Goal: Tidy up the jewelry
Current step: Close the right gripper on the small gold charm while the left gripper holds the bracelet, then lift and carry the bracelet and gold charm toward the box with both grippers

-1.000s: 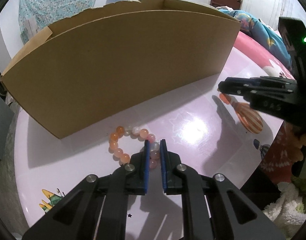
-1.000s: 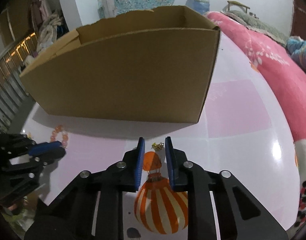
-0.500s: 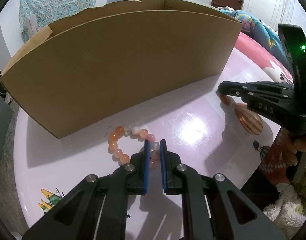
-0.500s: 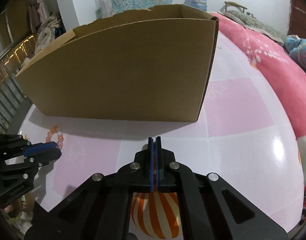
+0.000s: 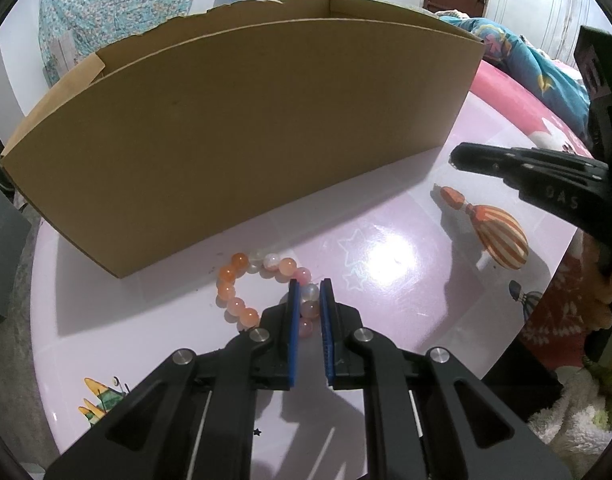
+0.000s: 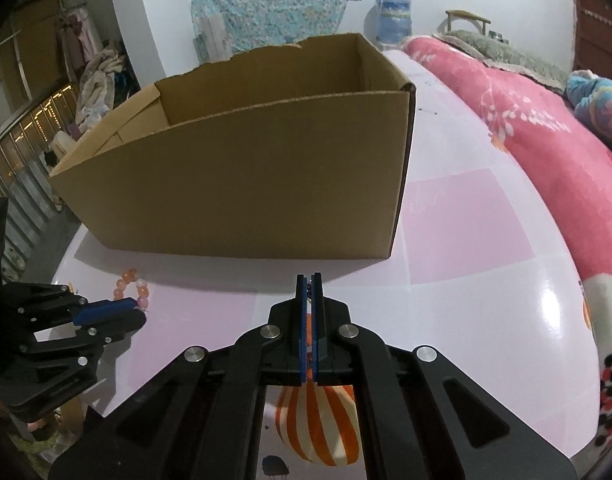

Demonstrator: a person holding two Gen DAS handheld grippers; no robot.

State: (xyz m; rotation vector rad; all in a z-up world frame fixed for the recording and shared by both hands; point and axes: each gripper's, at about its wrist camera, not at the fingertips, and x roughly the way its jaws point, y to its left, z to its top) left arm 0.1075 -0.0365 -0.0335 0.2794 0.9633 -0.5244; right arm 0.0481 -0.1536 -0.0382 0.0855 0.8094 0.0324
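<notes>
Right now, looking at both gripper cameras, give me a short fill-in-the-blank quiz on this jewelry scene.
1. The left gripper is shut on the bead ____.
2. The cardboard box stands open at the ____.
3. The right gripper has its jaws ____.
4. The picture printed on the table under the right gripper is a striped hot-air ____.

Missing words: bracelet; top; shut; balloon

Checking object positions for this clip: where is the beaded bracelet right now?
In the left wrist view the beaded bracelet lies on the pink table, just before the cardboard box, its near side between the left gripper fingers.
</notes>
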